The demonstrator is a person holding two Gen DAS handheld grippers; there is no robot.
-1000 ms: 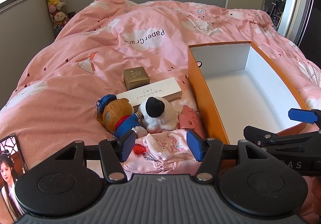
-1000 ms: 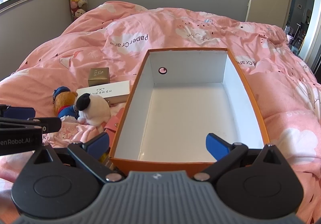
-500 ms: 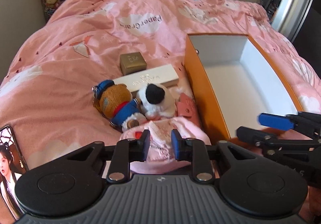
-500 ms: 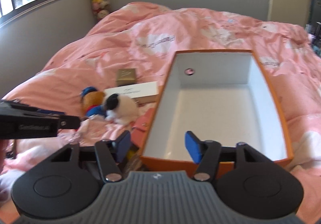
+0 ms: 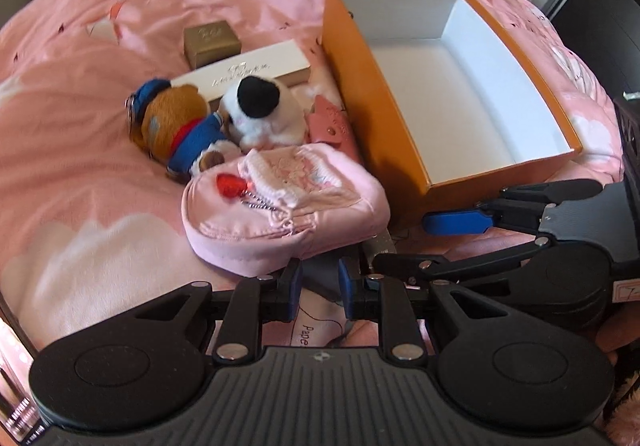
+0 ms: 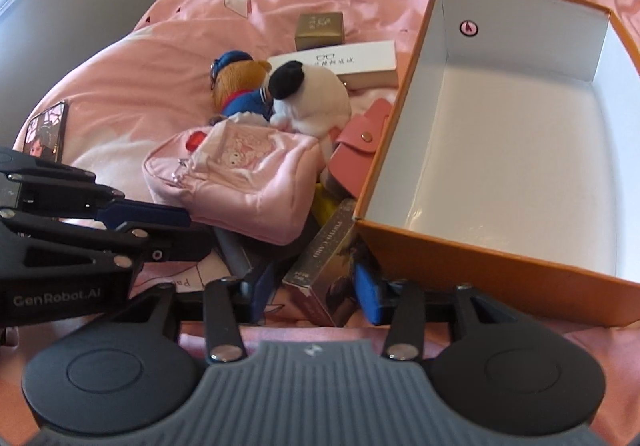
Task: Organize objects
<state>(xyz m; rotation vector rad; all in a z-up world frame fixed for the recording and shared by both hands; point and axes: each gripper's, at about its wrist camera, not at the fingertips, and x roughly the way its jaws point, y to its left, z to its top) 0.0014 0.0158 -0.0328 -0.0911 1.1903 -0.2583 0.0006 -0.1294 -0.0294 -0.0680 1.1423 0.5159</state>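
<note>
Two tongs work at the near end of an orange cardboard box (image 6: 460, 258) with a white inside, on a bed under a pink printed duvet (image 5: 100, 118). The left tongs (image 5: 318, 284) stand nearly together on a grey flat thing under a soft pink fabric pouch (image 5: 280, 206) — what it is, I cannot tell. The right tongs (image 6: 316, 296) are opening, a dark printed card box (image 6: 320, 266) between them, beside the orange box's corner.

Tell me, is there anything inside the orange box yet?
No. The orange box shows only its bare white floor and walls, while the toys and pouches lie beside it on the pink duvet.
</note>
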